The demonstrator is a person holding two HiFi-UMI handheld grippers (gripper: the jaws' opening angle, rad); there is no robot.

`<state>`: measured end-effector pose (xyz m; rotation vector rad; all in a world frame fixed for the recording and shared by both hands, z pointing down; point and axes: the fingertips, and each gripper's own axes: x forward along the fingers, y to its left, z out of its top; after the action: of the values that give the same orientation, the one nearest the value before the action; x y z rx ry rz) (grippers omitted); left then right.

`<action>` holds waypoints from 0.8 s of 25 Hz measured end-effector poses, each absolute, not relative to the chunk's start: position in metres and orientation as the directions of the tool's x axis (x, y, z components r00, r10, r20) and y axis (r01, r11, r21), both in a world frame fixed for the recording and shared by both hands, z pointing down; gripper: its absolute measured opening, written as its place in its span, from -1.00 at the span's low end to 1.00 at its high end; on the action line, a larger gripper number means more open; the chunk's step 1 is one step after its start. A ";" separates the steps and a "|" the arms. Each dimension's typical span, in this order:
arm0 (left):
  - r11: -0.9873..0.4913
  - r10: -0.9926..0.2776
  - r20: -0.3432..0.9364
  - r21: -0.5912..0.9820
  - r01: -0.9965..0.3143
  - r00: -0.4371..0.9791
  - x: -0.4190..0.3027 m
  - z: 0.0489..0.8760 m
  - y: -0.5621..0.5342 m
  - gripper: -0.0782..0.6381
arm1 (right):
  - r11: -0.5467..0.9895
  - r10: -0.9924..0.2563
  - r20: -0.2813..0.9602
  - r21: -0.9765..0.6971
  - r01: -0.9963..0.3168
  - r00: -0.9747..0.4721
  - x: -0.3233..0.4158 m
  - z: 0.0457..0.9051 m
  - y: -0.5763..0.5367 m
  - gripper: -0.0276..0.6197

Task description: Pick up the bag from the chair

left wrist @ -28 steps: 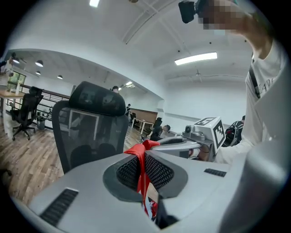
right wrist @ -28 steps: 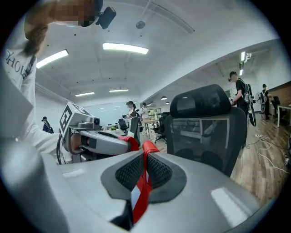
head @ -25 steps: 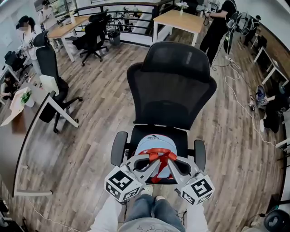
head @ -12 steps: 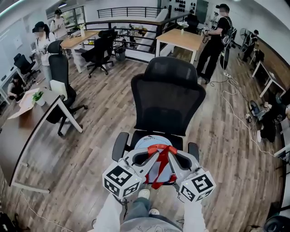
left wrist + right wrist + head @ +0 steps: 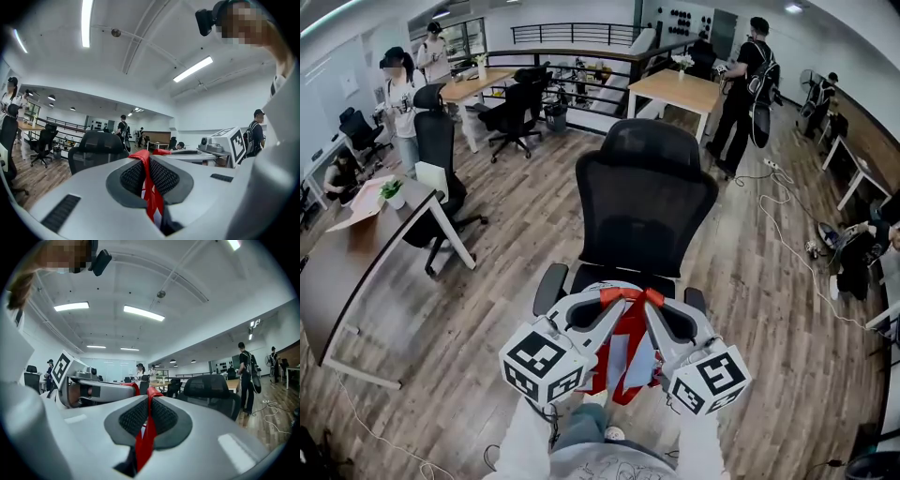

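Note:
A light blue bag (image 5: pixel 617 361) with red handles (image 5: pixel 630 328) hangs in the air in front of the black mesh office chair (image 5: pixel 644 202), between my two grippers. My left gripper (image 5: pixel 605 298) is shut on one red handle (image 5: pixel 146 176), the strap pinched between its dark pads. My right gripper (image 5: pixel 652 300) is shut on the other red handle (image 5: pixel 147 427). The two gripper tips nearly meet above the chair's seat (image 5: pixel 609 277), which the bag and grippers mostly hide. In the left gripper view the chair's backrest (image 5: pixel 93 150) rises beyond the jaws.
A wooden desk (image 5: pixel 356 248) stands at the left with another black chair (image 5: pixel 441 173) beside it. Further desks (image 5: pixel 680 91), chairs and a railing (image 5: pixel 572 66) fill the back. People stand at the far left and far right (image 5: pixel 750 80). Cables (image 5: pixel 792 230) lie on the wood floor at right.
Both grippers have risen with the red handles, lifting the bag off the seat and toward me. The view has tilted up, showing more of the room.

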<state>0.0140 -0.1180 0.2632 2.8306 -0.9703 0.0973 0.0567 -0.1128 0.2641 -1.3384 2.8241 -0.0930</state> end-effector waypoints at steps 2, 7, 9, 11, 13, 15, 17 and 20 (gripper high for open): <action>-0.779 -0.609 0.093 0.116 -0.616 0.788 0.015 0.258 -0.113 -0.73 | 0.630 -0.776 0.003 -0.055 -0.775 -0.631 0.058 0.259 -0.108 -0.84; -0.777 -0.614 0.075 0.119 -0.618 0.786 0.015 0.254 -0.107 -0.73 | 0.625 -0.780 -0.009 -0.062 -0.778 -0.626 0.060 0.254 -0.102 -0.84; -0.774 -0.616 0.070 0.125 -0.620 0.784 0.015 0.253 -0.108 -0.73 | 0.623 -0.782 -0.011 -0.061 -0.780 -0.624 0.060 0.252 -0.103 -0.84; -0.772 -0.619 0.067 0.129 -0.622 0.782 0.014 0.253 -0.109 -0.73 | 0.623 -0.782 -0.015 -0.058 -0.780 -0.623 0.059 0.251 -0.104 -0.84; -0.771 -0.621 0.063 0.132 -0.623 0.781 0.012 0.254 -0.110 -0.73 | 0.621 -0.783 -0.019 -0.058 -0.781 -0.621 0.059 0.251 -0.104 -0.84; -0.771 -0.621 0.062 0.133 -0.623 0.782 0.011 0.253 -0.111 -0.73 | 0.619 -0.785 -0.023 -0.059 -0.783 -0.619 0.058 0.251 -0.106 -0.84; -0.772 -0.619 0.066 0.131 -0.622 0.783 0.010 0.252 -0.112 -0.73 | 0.615 -0.788 -0.024 -0.063 -0.786 -0.615 0.056 0.250 -0.106 -0.84; -0.774 -0.617 0.070 0.128 -0.620 0.784 0.009 0.252 -0.112 -0.73 | 0.611 -0.791 -0.022 -0.072 -0.788 -0.611 0.055 0.250 -0.106 -0.84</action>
<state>0.0093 -0.1121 0.2522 2.8299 -0.9873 0.0359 0.0549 -0.1062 0.2505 -1.3604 2.7734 -0.0847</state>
